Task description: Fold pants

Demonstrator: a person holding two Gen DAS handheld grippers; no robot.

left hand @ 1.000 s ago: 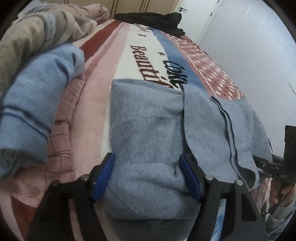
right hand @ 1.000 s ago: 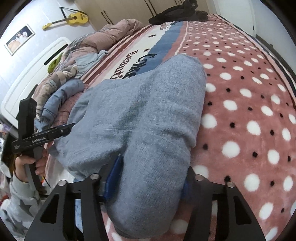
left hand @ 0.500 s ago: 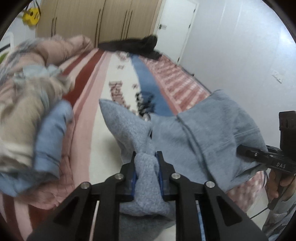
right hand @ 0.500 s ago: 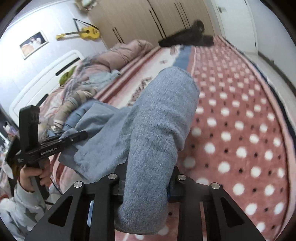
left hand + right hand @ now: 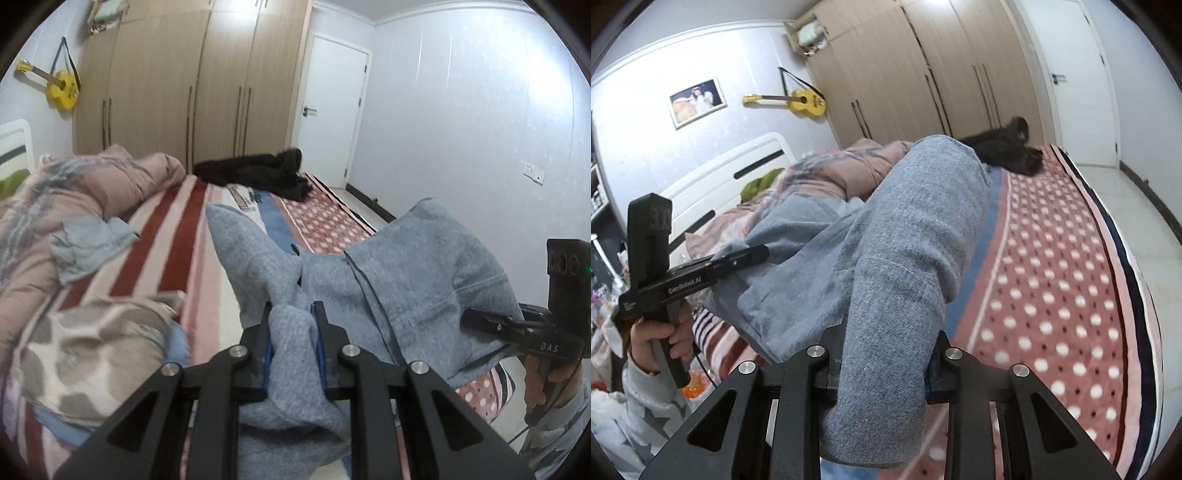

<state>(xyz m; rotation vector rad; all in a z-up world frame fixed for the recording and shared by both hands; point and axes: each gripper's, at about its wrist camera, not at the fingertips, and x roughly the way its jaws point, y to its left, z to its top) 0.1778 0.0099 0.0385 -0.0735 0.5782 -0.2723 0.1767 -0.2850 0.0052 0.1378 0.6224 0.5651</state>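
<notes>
- The grey pants (image 5: 413,273) hang in the air above the bed (image 5: 1052,280), held up by two hand-held grippers, one at each side of the near edge
- The left gripper (image 5: 291,332) has its jaws closed tight on a bunched fold of the grey cloth; the cloth fills the narrow gap between them
- The right gripper (image 5: 886,354) also has its jaws closed on the pants, around a thicker roll of cloth that rises in front of its camera and blocks much of that view
- From the left camera, the right gripper shows at the far right edge, its tip pinching the edge of the pants; a hand (image 5: 554,380) holds its handle
- From the right camera, the left gripper appears at the left, gripped by a hand (image 5: 661,332) in a star-patterned sleeve (image 5: 635,406)
- The far part of the pants droops toward the patterned blanket; whether it touches cannot be told
- Step in hand, as I judge it: the lift that begins a fold, with the near edge raised clear of the bed
- The next move likely calls for carrying both held corners forward together, level with each other, and laying them over the far part
- A pile of other clothes (image 5: 85,354) lies just to the left, so the pants should be kept clear of it
</notes>
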